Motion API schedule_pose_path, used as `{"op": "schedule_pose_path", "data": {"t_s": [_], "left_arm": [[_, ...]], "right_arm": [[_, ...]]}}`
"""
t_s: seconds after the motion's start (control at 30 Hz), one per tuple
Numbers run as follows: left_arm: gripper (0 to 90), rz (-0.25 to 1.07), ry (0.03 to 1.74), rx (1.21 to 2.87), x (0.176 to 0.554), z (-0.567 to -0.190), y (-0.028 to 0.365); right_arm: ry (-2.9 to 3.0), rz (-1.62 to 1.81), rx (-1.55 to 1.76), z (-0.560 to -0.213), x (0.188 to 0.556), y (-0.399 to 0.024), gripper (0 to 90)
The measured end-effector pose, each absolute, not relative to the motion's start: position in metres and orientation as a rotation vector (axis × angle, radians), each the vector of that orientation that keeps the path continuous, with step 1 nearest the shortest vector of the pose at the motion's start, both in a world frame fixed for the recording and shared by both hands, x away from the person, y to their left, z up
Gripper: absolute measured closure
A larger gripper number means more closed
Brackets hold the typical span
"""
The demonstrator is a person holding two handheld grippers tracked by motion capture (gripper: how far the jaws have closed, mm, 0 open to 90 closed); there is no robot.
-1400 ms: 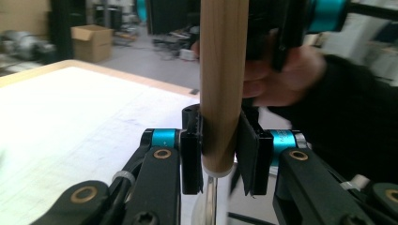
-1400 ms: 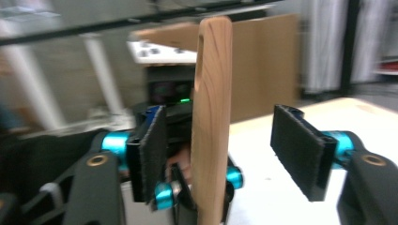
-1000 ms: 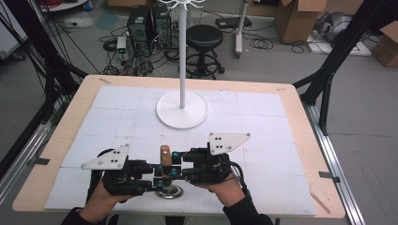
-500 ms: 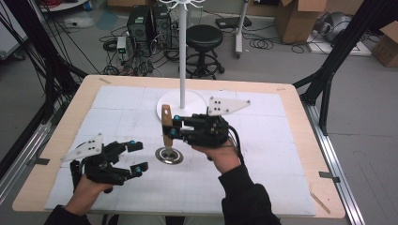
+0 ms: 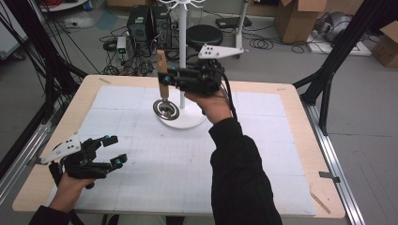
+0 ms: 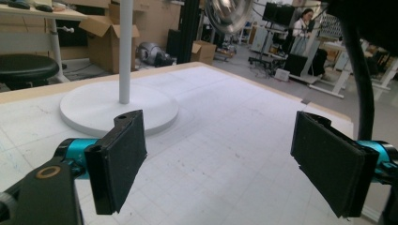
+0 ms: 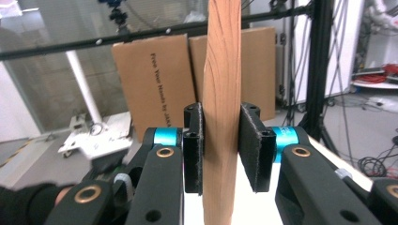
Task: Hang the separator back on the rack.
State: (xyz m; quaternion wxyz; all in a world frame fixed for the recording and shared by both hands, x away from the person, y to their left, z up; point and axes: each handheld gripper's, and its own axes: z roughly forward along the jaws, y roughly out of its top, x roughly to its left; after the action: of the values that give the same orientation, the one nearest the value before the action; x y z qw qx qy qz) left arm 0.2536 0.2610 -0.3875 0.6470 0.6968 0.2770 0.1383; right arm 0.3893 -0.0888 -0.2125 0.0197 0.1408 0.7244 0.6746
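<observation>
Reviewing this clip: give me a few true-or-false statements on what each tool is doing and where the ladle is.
1. The right tool is shut on the ladle's wooden handle. True.
2. The ladle lies flat on the table. False: it hangs in the air, bowl down, in front of the white stand.
3. The left tool grips the stand's base. False: its jaws are open and empty, above the mat.
4. The handle stands roughly upright. True.

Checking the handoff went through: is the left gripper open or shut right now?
Open. The left gripper has its jaws spread wide with nothing but bare table between them.
</observation>
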Motion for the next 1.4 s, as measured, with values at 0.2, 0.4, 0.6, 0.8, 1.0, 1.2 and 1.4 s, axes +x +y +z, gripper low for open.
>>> {"op": "schedule_pose_path", "data": {"t_s": [0.2, 0.4, 0.6, 0.8, 1.0, 1.2, 1.4], "left_arm": [[19.5, 0.312, 0.641, 1.571, 0.253, -0.388, 0.265], [19.4, 0.307, 0.652, 1.555, 0.254, -0.388, 0.267], [19.5, 0.302, 0.650, 1.570, 0.254, -0.390, 0.265], [19.7, 0.301, 0.652, 1.570, 0.255, -0.390, 0.265], [19.7, 0.305, 0.664, 1.557, 0.254, -0.389, 0.266], [19.7, 0.307, 0.662, 1.564, 0.254, -0.390, 0.265], [19.8, 0.303, 0.665, 1.563, 0.254, -0.389, 0.265]], "right_arm": [[2.205, 2.065, 0.485, -0.188, 0.421, -0.086, 72.2], [2.182, 2.043, 0.524, -0.173, 0.446, -0.082, 72.1], [2.153, 2.041, 0.565, -0.168, 0.464, -0.080, 72.1], [2.116, 2.042, 0.617, -0.164, 0.478, -0.081, 72.1], [2.083, 2.007, 0.712, -0.168, 0.484, -0.085, 72.1], [2.100, 1.961, 0.738, -0.171, 0.483, -0.086, 72.0], [2.072, 1.938, 0.765, -0.173, 0.478, -0.090, 69.0]]}}
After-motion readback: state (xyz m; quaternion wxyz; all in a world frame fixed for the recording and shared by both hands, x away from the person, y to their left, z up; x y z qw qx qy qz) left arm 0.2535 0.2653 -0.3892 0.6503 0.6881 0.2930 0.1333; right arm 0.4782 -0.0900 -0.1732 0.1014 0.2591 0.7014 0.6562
